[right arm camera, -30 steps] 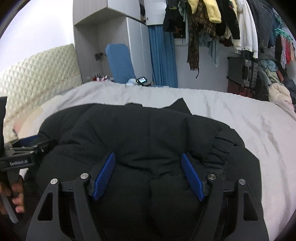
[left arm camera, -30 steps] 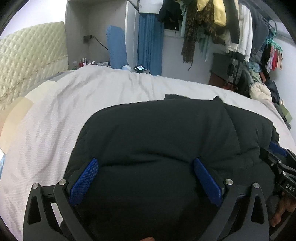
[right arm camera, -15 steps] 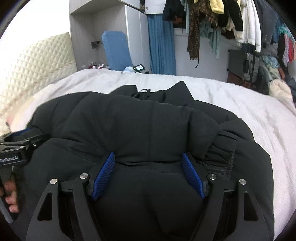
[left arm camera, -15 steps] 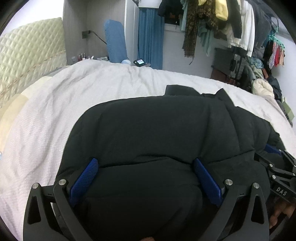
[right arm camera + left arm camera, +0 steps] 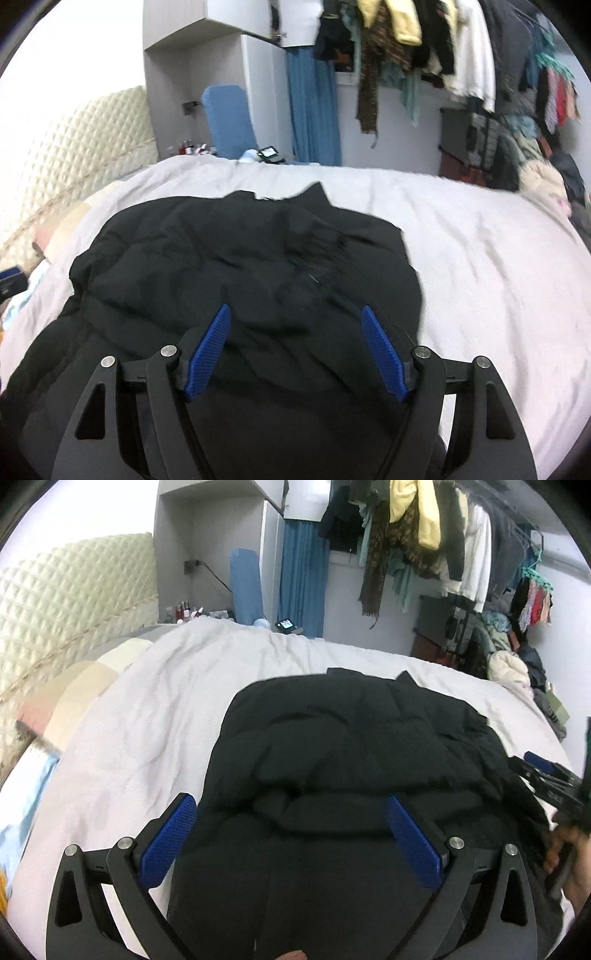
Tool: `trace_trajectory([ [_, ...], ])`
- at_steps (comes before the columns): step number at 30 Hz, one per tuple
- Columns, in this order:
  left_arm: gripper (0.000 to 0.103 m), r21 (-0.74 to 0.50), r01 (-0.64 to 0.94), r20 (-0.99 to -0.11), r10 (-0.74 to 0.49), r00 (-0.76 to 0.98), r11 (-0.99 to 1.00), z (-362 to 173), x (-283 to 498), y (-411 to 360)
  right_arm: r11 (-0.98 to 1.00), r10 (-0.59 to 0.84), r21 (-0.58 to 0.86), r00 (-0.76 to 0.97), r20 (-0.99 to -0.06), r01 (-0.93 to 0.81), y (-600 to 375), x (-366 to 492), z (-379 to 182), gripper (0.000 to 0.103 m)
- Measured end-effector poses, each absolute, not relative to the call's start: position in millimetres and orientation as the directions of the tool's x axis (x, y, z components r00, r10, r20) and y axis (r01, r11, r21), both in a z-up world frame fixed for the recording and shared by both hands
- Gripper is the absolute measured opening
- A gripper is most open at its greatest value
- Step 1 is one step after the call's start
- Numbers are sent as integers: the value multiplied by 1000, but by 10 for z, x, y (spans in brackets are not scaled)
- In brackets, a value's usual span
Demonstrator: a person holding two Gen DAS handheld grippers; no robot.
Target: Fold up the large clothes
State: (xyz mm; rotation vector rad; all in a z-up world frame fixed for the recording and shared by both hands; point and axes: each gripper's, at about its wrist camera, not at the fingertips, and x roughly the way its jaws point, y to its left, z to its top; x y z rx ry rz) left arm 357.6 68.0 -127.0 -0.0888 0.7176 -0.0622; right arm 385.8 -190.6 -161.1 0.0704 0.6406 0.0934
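A black puffy jacket (image 5: 351, 738) lies bunched on the white bed (image 5: 147, 720), its collar pointing to the far side. My left gripper (image 5: 290, 801) hovers over the jacket's near left part, open wide, its blue pads clear of the cloth. In the right wrist view the jacket (image 5: 240, 258) spreads below my right gripper (image 5: 295, 310), which also stands open with fabric under its jaws. The right gripper (image 5: 546, 775) and a hand (image 5: 569, 845) show at the left view's right edge. A corner of the left gripper (image 5: 11, 280) shows at the right view's left edge.
A quilted cream headboard (image 5: 66, 602) and pillows (image 5: 66, 701) lie to the left. Beyond the bed stand a blue chair (image 5: 229, 118), a blue curtain (image 5: 303, 576) and a crowded clothes rail (image 5: 443, 542). A pile of clothes (image 5: 517, 664) sits at the right. White bedsheet (image 5: 480, 258) stretches right of the jacket.
Both grippers have drawn back and risen from the jacket, so more bedsheet shows around it. The jacket now lies lower and flatter below the jaws. The openings look unchanged.
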Motion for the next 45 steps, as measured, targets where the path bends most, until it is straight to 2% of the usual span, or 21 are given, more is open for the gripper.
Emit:
trace_trajectory([
  [7,103,-143,18,-663,-109,741,990,-1387,2923,826,993,72,118,747,-661,9,-2329,3647,-1946,70],
  [15,103,-214,-19,-695,-138,706,977,-1493,2614,1183,985,112,170,744,-658,2,-2551,3067,-1860,70],
  [23,103,-347,-47,-759,-251,601,937,-1651,2340,1600,956,229,292,677,-700,-22,-2837,2437,-1829,70],
  [29,102,-521,-134,-791,-418,447,843,-1933,2277,1941,922,349,381,575,-740,-69,-2995,1978,-1785,70],
  [34,101,-550,-209,-810,-455,370,809,-2161,2337,1958,880,421,474,499,-757,-24,-3159,1708,-1940,70],
  [41,99,-589,-237,-800,-519,301,772,-2428,2375,1810,813,496,576,420,-760,82,-3325,1637,-2336,70],
  [45,95,-604,-248,-792,-538,289,757,-2524,2374,1787,759,590,649,360,-723,60,-3227,1726,-2491,70],
])
